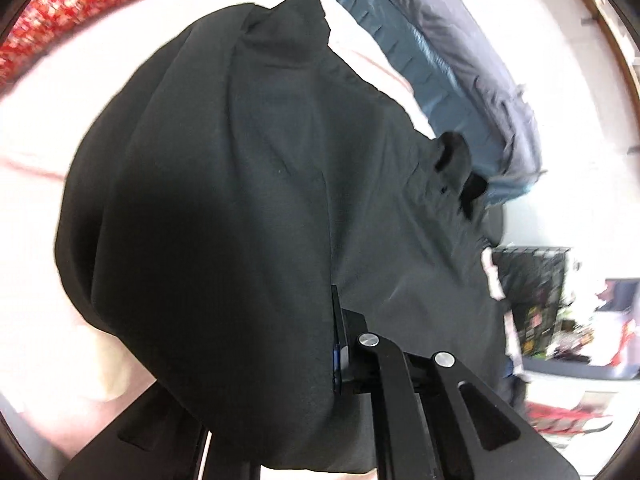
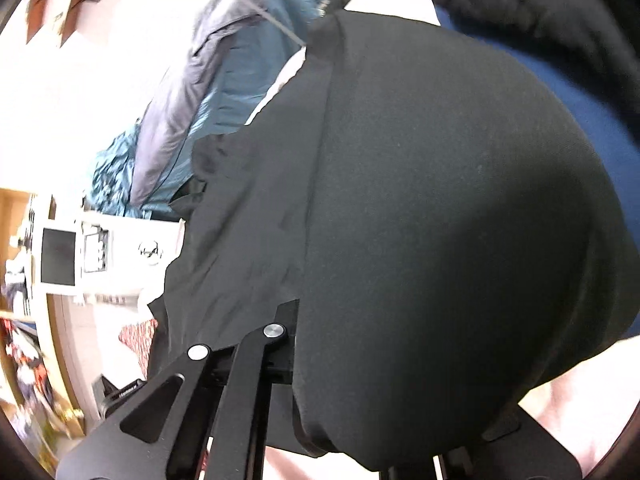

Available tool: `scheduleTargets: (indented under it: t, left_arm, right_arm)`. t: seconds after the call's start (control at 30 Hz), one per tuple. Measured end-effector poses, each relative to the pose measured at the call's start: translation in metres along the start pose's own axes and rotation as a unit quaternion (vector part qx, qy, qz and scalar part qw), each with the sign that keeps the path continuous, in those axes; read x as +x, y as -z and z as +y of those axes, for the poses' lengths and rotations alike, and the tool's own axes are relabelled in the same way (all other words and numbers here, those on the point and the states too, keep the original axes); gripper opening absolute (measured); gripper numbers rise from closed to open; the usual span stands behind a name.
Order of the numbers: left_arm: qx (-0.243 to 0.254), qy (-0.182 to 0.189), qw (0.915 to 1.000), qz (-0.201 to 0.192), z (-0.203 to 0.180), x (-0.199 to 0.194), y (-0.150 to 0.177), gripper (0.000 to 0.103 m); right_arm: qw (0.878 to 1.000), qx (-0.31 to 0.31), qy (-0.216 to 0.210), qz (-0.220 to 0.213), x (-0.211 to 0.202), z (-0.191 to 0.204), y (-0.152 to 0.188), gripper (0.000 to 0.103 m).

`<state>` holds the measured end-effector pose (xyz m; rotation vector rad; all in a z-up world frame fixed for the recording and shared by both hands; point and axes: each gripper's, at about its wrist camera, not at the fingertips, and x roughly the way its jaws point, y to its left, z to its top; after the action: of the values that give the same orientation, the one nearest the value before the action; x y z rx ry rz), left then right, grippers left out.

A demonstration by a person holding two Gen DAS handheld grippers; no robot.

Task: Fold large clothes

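A large black garment (image 1: pixel 248 184) fills the left wrist view and hangs from my left gripper (image 1: pixel 331 304), which is shut on its cloth. One black finger (image 1: pixel 340 344) shows; the cloth drapes over the other and hides it. In the right wrist view the same black garment (image 2: pixel 420 200) bulges over my right gripper (image 2: pixel 300 312), also shut on the fabric. Only its left finger (image 2: pixel 286 332) shows. The garment is lifted off a pale bed sheet (image 1: pixel 40 128) below.
A teal and grey quilt (image 1: pixel 440 52) (image 2: pixel 208 92) lies bunched along the bed's far side. A red patterned cloth (image 1: pixel 72 4) sits at the upper left. A cluttered dark shelf (image 1: pixel 536 300) and a white cabinet (image 2: pixel 100 256) stand beyond the bed. Dark blue fabric (image 2: pixel 600 120) is at the right.
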<state>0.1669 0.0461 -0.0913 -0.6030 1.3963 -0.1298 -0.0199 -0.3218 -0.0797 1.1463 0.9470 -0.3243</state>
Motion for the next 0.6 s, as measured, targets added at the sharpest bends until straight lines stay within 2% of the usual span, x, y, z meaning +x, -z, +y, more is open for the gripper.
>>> scheduleTargets:
  t: [0.1, 0.17, 0.2, 0.27, 0.4, 0.47, 0.5, 0.53, 0.6]
  left_arm:
    - [0.04, -0.053, 0.9978, 0.001, -0.014, 0.005, 0.008, 0.008]
    - [0.104, -0.098, 0.9895, -0.017, -0.034, 0.007, 0.009, 0.008]
    - [0.129, -0.113, 0.9849, -0.024, -0.046, 0.008, 0.006, 0.008]
    - [0.196, -0.131, 0.9704, -0.052, -0.071, 0.001, -0.004, 0.007]
    - [0.288, -0.113, 0.9437, -0.117, -0.122, -0.04, -0.043, 0.007]
    - [0.322, -0.115, 0.9275, -0.152, -0.134, -0.065, -0.061, 0.007]
    - [0.345, -0.122, 0.9122, -0.184, -0.138, -0.085, -0.075, 0.007]
    - [0.358, -0.126, 0.9027, -0.204, -0.139, -0.102, -0.083, 0.007]
    - [0.369, -0.122, 0.8913, -0.234, -0.133, -0.141, -0.112, 0.008]
  right_arm:
    - [1.0, -0.017, 0.024, 0.008, -0.004, -0.006, 0.009, 0.008]
    - [0.999, -0.009, 0.035, 0.015, 0.0, -0.013, 0.021, 0.008]
    - [0.999, -0.006, 0.037, 0.015, 0.007, -0.01, 0.014, 0.008]
    - [0.999, -0.011, 0.041, 0.01, 0.006, -0.005, 0.022, 0.008]
    - [0.999, -0.013, 0.031, 0.001, 0.012, 0.028, 0.034, 0.008]
    - [1.0, -0.025, 0.014, 0.005, 0.024, 0.065, 0.04, 0.008]
    - [0.999, -0.034, 0.006, 0.009, 0.03, 0.083, 0.046, 0.008]
    - [0.999, -0.043, -0.009, 0.017, 0.042, 0.111, 0.051, 0.008]
    - [0.997, -0.052, -0.038, 0.03, 0.06, 0.156, 0.058, 0.008]
